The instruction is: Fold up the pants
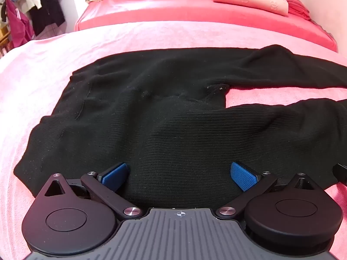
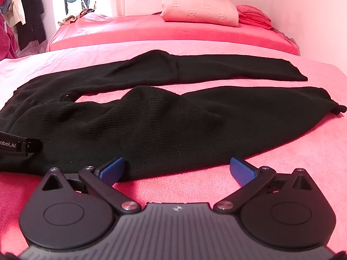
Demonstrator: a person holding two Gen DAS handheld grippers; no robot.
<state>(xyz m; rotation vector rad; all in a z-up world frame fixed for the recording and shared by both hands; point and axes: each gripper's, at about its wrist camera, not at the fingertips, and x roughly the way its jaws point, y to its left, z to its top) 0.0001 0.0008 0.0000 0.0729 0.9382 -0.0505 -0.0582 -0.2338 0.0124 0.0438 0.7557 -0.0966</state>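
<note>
Black knit pants (image 1: pixel 164 117) lie flat on a pink blanket (image 1: pixel 43 69), waist to the left and both legs running right with a gap between them. My left gripper (image 1: pixel 179 175) is open, low over the near edge of the hip part, blue pads on either side of the cloth. In the right wrist view the near leg (image 2: pixel 164 125) lies rumpled, the far leg (image 2: pixel 195 69) flat behind it. My right gripper (image 2: pixel 177 170) is open at the near leg's front edge, holding nothing. The left gripper's body (image 2: pixel 19 146) shows at that view's left edge.
The pink blanket (image 2: pixel 282 169) covers the bed. Behind it are a red sheet (image 2: pixel 173 32), a pink folded pillow (image 2: pixel 199 8) and red folded cloth (image 2: pixel 253 17) at the wall. Clothes (image 1: pixel 32 10) hang on a rack at the far left.
</note>
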